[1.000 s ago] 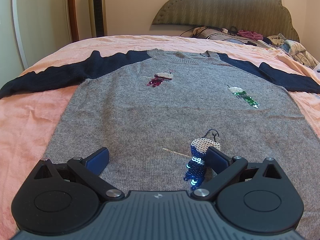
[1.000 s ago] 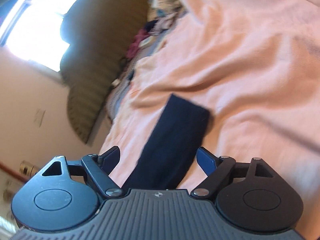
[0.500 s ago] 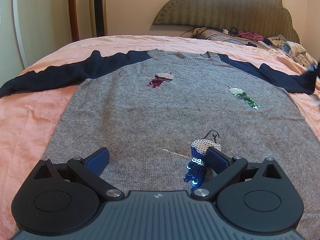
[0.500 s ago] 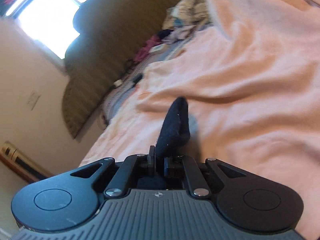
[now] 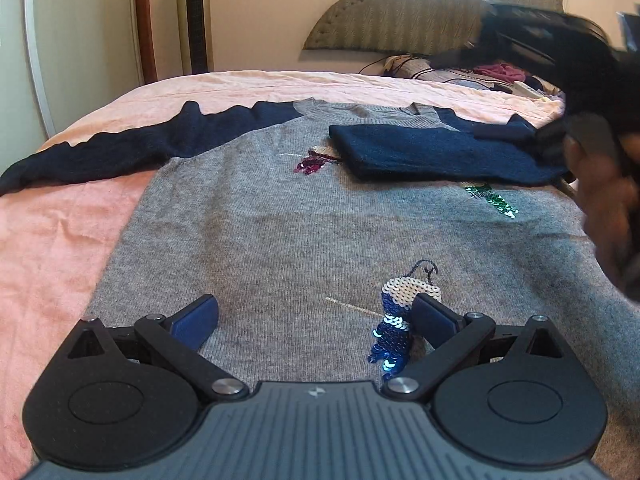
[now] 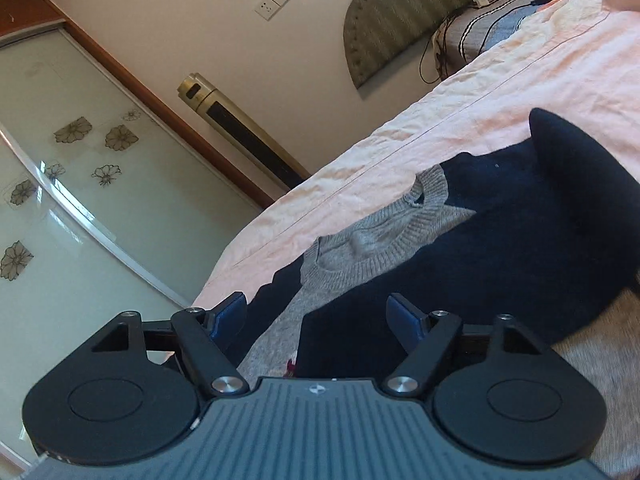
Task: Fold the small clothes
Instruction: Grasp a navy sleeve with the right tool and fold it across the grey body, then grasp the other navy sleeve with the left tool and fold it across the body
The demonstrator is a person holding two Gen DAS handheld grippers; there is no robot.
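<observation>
One grey knitted sweater with navy sleeves and sequin motifs (image 5: 304, 232) lies flat, front up, on the bed's peach sheet (image 5: 48, 248), spread so each sleeve can be turned inward in sequence. Its right-hand navy sleeve (image 5: 432, 152) now lies folded across the chest, cuff end near the magenta sequin motif (image 5: 310, 165); a second ago that sleeve stretched outward over the sheet, and half a second ago it was pinched upright between the right jaws. The right gripper (image 6: 316, 314) is opening its jaws, which stand wide apart with nothing pressed between them, the folded sleeve lying beneath and beyond them; this appears to be the release after laying the sleeve down. The left gripper (image 5: 314, 318) rests low at the hem beside the blue sequin motif (image 5: 390, 336), jaws wide and gripping nothing, unchanged from earlier, apparently waiting. The left-hand navy sleeve (image 5: 104, 150) remains extended, not yet folded.
</observation>
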